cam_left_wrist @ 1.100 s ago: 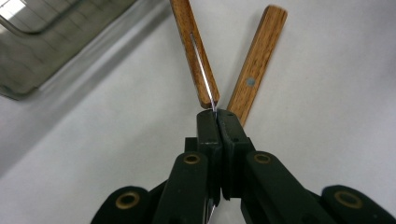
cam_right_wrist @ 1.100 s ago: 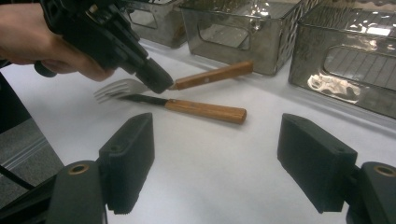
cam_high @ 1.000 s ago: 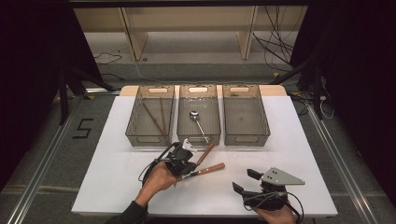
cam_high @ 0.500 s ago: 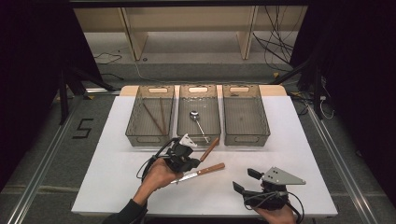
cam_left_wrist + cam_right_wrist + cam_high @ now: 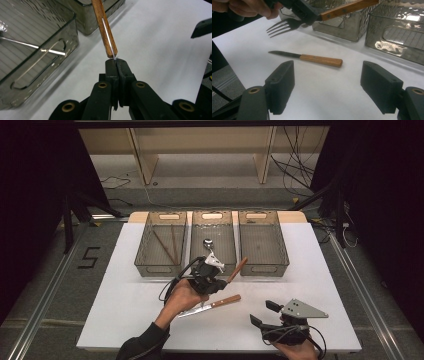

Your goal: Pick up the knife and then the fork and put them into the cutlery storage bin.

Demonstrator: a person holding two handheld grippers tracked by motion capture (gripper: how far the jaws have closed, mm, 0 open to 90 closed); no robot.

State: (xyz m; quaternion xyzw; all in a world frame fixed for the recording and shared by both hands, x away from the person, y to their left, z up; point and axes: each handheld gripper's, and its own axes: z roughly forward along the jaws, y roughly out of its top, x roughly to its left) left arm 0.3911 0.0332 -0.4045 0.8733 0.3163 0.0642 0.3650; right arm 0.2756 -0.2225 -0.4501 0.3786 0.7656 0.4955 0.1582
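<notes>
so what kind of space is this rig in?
Probably a lab data-collection station, not a kitchen: a white table inside a dark enclosure, loose cables on the floor behind, and three mesh sorting bins for cutlery.

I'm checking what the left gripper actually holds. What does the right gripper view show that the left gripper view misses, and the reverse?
The right gripper view shows the fork's tines sticking out past the left gripper, and a knife lying on the white table. The left gripper view shows a spoon inside a clear bin. Both show the fork's wooden handle and the bins.
</notes>
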